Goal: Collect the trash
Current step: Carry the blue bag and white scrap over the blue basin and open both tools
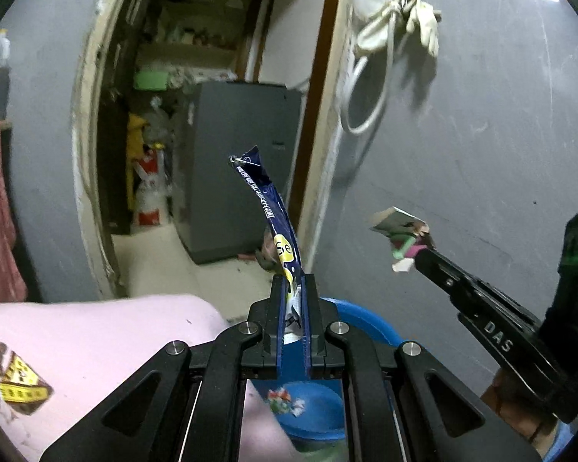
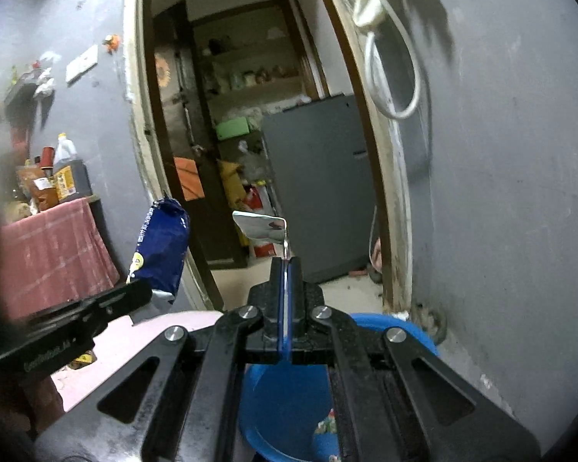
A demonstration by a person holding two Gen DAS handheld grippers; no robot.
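Observation:
My left gripper (image 1: 293, 281) is shut on a dark blue snack wrapper (image 1: 269, 208) that stands up from the jaws; the wrapper also shows in the right wrist view (image 2: 162, 246). My right gripper (image 2: 288, 265) is shut on a small silvery wrapper (image 2: 260, 225), also seen in the left wrist view (image 1: 400, 231). Both grippers are held in the air above a blue plastic bin (image 1: 312, 408), which also shows in the right wrist view (image 2: 285, 396). The bin holds some crumpled trash (image 1: 285, 400).
A pink-covered surface (image 1: 108, 338) lies at the lower left beside the bin. A grey wall (image 1: 481, 134) is on the right with a hanging white cord (image 1: 389, 30). A doorway ahead opens onto a grey fridge (image 1: 239, 165). A table with bottles (image 2: 54, 181) stands left.

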